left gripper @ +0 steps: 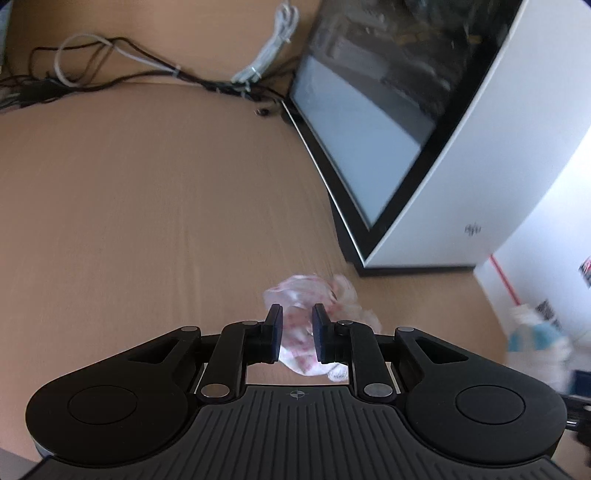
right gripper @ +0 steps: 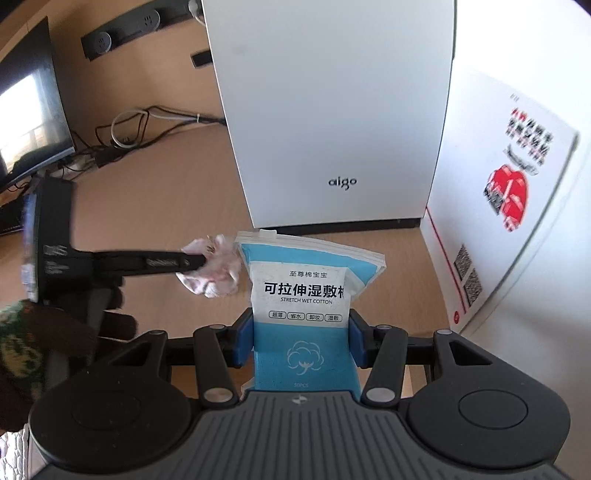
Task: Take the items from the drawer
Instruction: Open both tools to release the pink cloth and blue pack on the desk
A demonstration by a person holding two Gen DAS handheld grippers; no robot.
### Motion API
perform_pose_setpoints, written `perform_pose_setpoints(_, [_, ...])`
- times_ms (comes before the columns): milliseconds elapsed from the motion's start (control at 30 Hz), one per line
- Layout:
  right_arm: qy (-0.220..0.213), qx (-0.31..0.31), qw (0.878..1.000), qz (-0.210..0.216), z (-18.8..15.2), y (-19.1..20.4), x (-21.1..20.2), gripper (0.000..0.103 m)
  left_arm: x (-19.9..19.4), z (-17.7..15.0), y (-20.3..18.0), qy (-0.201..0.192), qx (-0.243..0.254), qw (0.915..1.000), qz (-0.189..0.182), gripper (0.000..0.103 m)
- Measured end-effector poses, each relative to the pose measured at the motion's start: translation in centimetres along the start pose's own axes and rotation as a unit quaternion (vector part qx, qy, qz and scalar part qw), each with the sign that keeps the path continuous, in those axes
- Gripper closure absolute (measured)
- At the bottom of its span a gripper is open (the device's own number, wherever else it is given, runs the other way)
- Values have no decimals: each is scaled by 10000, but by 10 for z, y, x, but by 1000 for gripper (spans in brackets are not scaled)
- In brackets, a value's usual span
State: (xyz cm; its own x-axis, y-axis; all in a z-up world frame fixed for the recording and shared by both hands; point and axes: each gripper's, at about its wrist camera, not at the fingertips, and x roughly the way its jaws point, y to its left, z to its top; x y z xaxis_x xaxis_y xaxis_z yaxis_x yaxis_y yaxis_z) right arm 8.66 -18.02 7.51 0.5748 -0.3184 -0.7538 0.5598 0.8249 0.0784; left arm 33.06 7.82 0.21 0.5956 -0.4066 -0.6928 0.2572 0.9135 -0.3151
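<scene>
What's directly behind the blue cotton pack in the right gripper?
The white aigo tower case stands behind the blue cotton pack, with bare desk between. The pack hides the desk directly beneath it.

Office desk where I work: a wooden desktop (left gripper: 147, 206) bearing a white aigo computer case (right gripper: 332, 110), a monitor (right gripper: 29, 107), tangled cables (left gripper: 110, 62) and built-in power sockets (right gripper: 122, 33).

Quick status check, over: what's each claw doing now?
Left gripper open around crumpled pink packet on desk. Right gripper clamps blue cotton pack. Nothing blocking.
</scene>
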Motion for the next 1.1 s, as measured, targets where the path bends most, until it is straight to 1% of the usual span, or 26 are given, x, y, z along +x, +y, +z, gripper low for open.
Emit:
perform_pose_setpoints(67, [20,-61,10000,34,6,2,10,53,-14,0,7,-131,-93,9999,-5,84])
perform_pose_setpoints(133, [-32,-207,9998,76,9,5,18,53,-33,-2,14,-319,-227,9992,-27,84])
perform_pose_setpoints(200, [-106,-384,9991,109,16,11,30,53,-51,-5,18,-429,-311,9986,-65,84])
perform_pose_setpoints(267, [-133,-561,9982,144,22,17,47,53,-67,-12,21,-429,-313,9985,-110,84])
perform_pose_setpoints(333, [3,-602,9981,155,30,24,68,53,-80,-23,21,-309,-186,9993,-129,84])
perform_pose_setpoints(400, [200,-576,9980,153,35,26,87,53,-84,-36,20,-32,2,9999,-169,84])
perform_pose_setpoints(467, [331,-577,9976,176,39,29,102,53,-83,-54,19,493,217,9982,-270,84])
perform_pose_setpoints(533, [318,-667,9971,179,41,32,110,53,-81,-71,18,783,361,9957,-340,84])
perform_pose_setpoints(633, [254,-849,9959,184,42,37,112,52,-75,-96,14,1165,572,9910,-323,84])
perform_pose_setpoints(667, [239,-838,9960,215,41,37,110,49,-71,-103,12,1321,632,9887,-328,84])
perform_pose_setpoints(700, [233,-791,9963,241,40,35,107,42,-67,-108,10,1468,674,9862,-351,84])
perform_pose_setpoints(767, [142,-683,9972,263,36,31,96,35,-63,-123,4,1682,766,9818,-428,84])
perform_pose_setpoints(967, [-50,-292,9995,147,8,11,48,26,-50,-140,-8,2091,1016,9706,-631,84])
perform_pose_setpoints(1000, [-37,-195,9997,157,0,7,39,24,-45,-142,-10,2266,992,9664,-704,84])
perform_pose_setpoints(1033, [6,-96,9998,180,-9,3,32,23,-39,-144,-12,2489,959,9604,-805,84])
perform_pose_setpoints(1067, [82,-30,9997,226,-18,-1,27,20,-34,-147,-14,2658,953,9552,-884,84])
perform_pose_setpoints(1100, [169,-6,9995,269,-28,-2,22,19,-29,-150,-17,2781,991,9511,-910,84])
